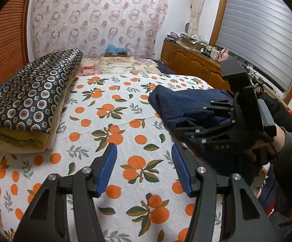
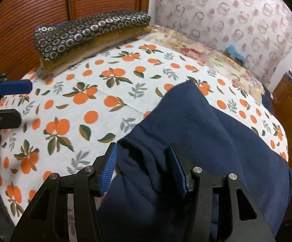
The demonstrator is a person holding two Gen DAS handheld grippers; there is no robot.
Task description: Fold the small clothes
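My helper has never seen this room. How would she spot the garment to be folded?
On the orange-print bedsheet, look away from the stack of folded blankets by the wooden wall. The garment is a plain navy heap, the only unpatterned, unfolded fabric there.
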